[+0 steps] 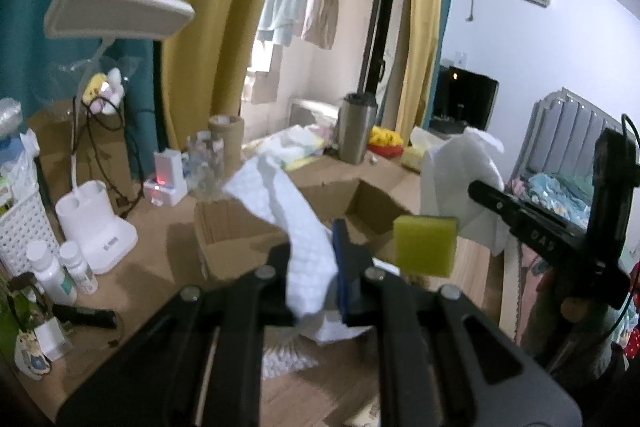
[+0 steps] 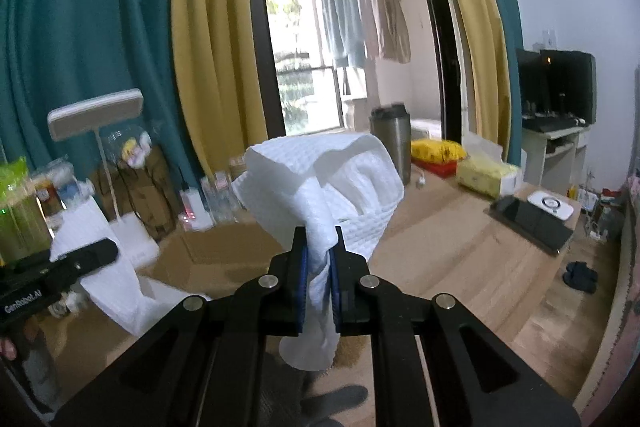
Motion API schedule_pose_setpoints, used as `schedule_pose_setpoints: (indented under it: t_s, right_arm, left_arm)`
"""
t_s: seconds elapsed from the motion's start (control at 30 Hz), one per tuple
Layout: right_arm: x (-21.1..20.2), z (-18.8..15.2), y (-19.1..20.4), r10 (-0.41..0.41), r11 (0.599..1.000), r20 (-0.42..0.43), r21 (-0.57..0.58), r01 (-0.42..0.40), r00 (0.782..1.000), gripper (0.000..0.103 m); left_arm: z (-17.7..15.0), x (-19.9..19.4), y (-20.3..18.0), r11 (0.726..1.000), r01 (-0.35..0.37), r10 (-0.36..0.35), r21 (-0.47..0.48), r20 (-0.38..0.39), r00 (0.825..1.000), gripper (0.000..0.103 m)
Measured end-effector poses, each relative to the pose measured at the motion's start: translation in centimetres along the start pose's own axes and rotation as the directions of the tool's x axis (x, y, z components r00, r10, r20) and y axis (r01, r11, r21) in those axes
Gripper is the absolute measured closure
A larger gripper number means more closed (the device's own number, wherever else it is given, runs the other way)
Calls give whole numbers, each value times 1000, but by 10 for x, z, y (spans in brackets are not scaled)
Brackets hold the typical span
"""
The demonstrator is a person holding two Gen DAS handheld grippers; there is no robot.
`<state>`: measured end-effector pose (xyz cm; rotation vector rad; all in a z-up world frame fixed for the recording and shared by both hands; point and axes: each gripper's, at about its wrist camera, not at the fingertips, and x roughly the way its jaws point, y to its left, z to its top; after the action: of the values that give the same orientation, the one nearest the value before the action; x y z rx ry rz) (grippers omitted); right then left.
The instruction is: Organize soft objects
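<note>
Left gripper [image 1: 314,267] clamped on a white cloth [image 1: 296,227]; right gripper [image 2: 319,267] clamped on another cloth [image 2: 320,179]. Both held up over the open cardboard box [image 1: 240,227]. Best: lower fully inside before releasing; sponge [image 1: 426,245] nearby.

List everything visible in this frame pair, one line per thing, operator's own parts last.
white cloth: one in each tongs, white, held up over the desk
sponge: 1, yellow-green, in the air above the box, support unclear
cardboard box: 1, brown, open, mid-desk
desk lamp: 1, white, left side of desk
steel tumbler: 1, silver, back of desk
white bottles: 2, white, left edge near a lattice basket
phone: 1, black, right side of desk
curtains: teal and yellow, behind desk
left tongs: black, shut on a cloth
right tongs: black, shut on a cloth
</note>
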<state>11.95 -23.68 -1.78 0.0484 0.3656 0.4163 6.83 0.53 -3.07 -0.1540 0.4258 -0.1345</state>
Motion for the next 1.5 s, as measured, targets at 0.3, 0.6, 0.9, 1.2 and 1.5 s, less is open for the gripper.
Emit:
schedule_pose_setpoints:
  t_s: [0.3, 0.6, 0.9, 1.2, 1.5]
  right_arm:
    - [10, 0, 11, 55, 998, -42, -18, -55, 998, 93]
    - [2, 6, 30, 170, 985, -22, -11, -171, 985, 93]
    - [-10, 22, 36, 269, 963, 24, 13, -270, 963, 93]
    - [-20, 34, 34, 262, 965, 53, -6, -262, 964, 93]
    - [-8, 36, 21, 233, 972, 38, 11, -234, 972, 92]
  left_arm:
    - [19, -6, -1, 1000, -2, 3, -16, 54, 999, 90]
    - [25, 8, -18, 999, 41, -39, -21, 53, 998, 90]
    - [4, 44, -32, 998, 69, -69, -6, -73, 995, 90]
    - [15, 32, -18, 999, 35, -35, -7, -36, 999, 90]
    - [41, 25, -7, 1000, 6, -6, 13, 26, 1000, 90]
